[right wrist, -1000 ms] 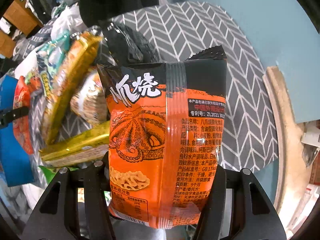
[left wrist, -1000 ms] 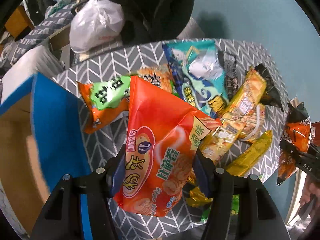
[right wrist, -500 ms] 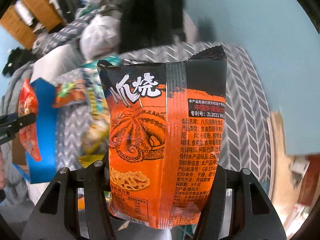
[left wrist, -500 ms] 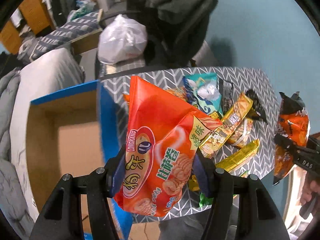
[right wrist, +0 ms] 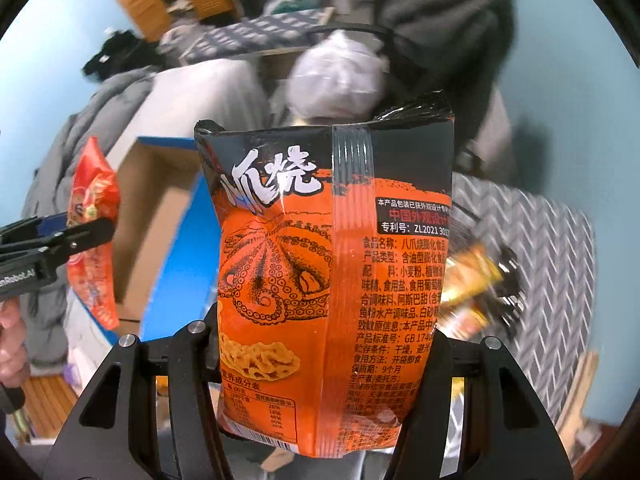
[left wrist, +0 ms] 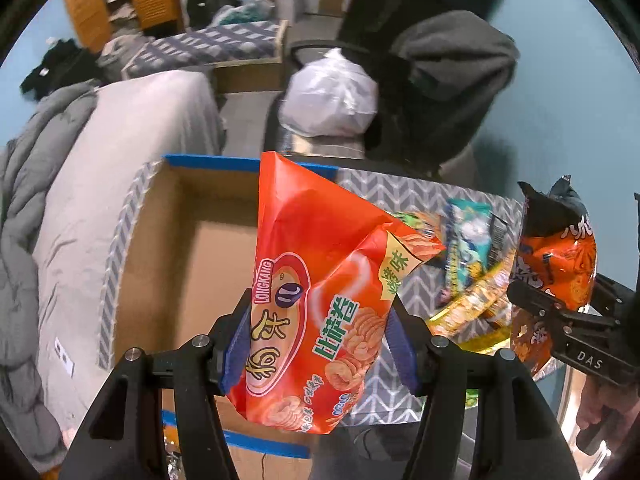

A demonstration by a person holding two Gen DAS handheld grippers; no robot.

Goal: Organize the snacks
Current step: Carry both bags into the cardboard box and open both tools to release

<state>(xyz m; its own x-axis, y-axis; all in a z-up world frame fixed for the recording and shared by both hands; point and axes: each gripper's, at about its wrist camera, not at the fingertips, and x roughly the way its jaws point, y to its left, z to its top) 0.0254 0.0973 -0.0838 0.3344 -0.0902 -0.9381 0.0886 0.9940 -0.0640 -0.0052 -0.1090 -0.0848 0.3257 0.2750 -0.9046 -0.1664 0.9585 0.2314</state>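
Above cardboard box [left wrist: 168, 264]: left gripper [left wrist: 318, 344] pinching red bag [left wrist: 316, 304]; right gripper [right wrist: 326, 364] pinching orange bag [right wrist: 332, 276].

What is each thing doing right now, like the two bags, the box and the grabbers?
Left gripper: shut on the red snack bag.
Red snack bag: held up, sealed, crumpled.
Right gripper: shut on the octopus snack bag.
Octopus snack bag: held upright, sealed.
Cardboard box: open; visible part bare.
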